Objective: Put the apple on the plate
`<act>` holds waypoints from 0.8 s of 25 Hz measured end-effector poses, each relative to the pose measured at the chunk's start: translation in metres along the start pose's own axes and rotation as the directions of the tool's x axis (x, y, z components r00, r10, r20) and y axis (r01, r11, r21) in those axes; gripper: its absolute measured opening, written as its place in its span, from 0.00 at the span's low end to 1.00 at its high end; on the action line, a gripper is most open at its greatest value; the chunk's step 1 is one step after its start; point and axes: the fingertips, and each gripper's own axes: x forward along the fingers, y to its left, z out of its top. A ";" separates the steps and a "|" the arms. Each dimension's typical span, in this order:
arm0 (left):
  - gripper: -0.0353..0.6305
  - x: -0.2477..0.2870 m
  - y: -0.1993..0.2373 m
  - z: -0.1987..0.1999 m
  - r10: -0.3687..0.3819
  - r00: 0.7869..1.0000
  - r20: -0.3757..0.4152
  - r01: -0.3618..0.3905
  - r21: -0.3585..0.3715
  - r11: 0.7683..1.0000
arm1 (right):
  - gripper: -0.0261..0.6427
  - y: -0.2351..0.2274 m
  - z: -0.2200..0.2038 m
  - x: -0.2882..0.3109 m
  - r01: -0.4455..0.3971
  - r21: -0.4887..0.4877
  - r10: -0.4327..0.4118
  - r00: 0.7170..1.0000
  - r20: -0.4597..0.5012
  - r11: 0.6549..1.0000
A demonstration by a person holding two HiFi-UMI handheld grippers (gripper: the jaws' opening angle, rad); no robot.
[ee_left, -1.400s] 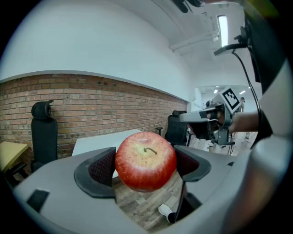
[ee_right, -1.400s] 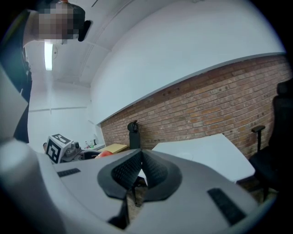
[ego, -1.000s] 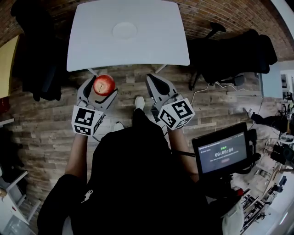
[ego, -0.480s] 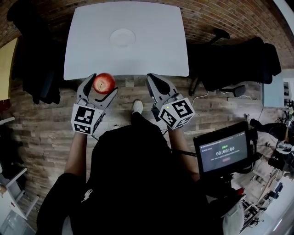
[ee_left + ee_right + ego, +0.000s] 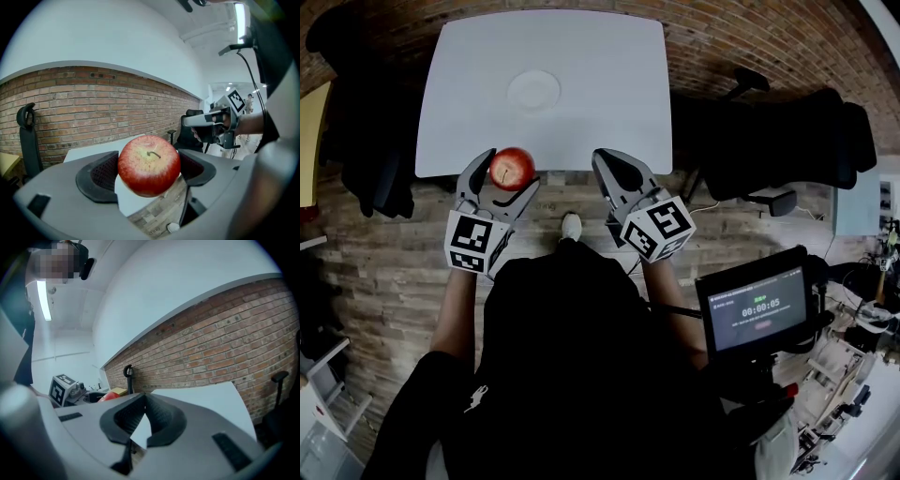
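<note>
- The left gripper (image 5: 501, 180) is clamped on the apple (image 5: 513, 168), one dark pad pressed against each side of the fruit.
- In the left gripper view the apple is red with a paler yellow patch round its stem, and the stem faces the camera.
- In the head view the apple hangs in the air at the near edge of the white table (image 5: 609, 84), toward its left corner, above where the tabletop meets the wooden floor (image 5: 384, 272).
- The plate (image 5: 534, 90) lies flat on the table, farther in from that edge and well apart from the apple. It is white on white, so little more than its round outline shows.
- The right gripper (image 5: 609, 161) has its jaws brought together, tips touching, with nothing between them. It sits at the near table edge, to the right of the apple.
- Each gripper carries a cube with black square markers (image 5: 476, 244) near the person's wrist.
- The person (image 5: 572, 356) wears dark clothing, and one pale shoe (image 5: 571, 225) shows on the floor between the two grippers.
- A small screen (image 5: 759, 309) on a stand is at the person's right.
- A black office chair (image 5: 769, 131) stands just beside the table's right edge.
- A brick wall (image 5: 70, 108) runs behind the table in the left gripper view.
- In the right gripper view a red shape beside the other gripper's cube is probably the apple, though it is too small to be sure.
</note>
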 end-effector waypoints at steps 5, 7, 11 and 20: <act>0.66 0.051 -0.013 0.014 0.010 1.000 -0.019 -0.010 -0.002 1.000 | 0.04 -0.059 0.000 -0.002 -0.011 0.028 0.011 1.000 -0.015 1.000; 0.66 0.064 -0.013 0.016 0.016 0.999 -0.036 -0.016 -0.003 1.000 | 0.04 -0.078 0.000 0.000 -0.011 0.047 0.012 1.000 -0.018 0.999; 0.66 0.069 -0.009 0.015 0.035 0.998 -0.051 -0.035 -0.001 0.999 | 0.04 -0.086 -0.001 0.003 -0.025 0.061 0.027 0.999 -0.019 0.998; 0.66 0.065 -0.006 0.020 0.050 0.998 -0.040 -0.050 -0.003 0.999 | 0.04 -0.082 0.004 0.007 -0.048 0.035 0.049 0.998 -0.026 0.998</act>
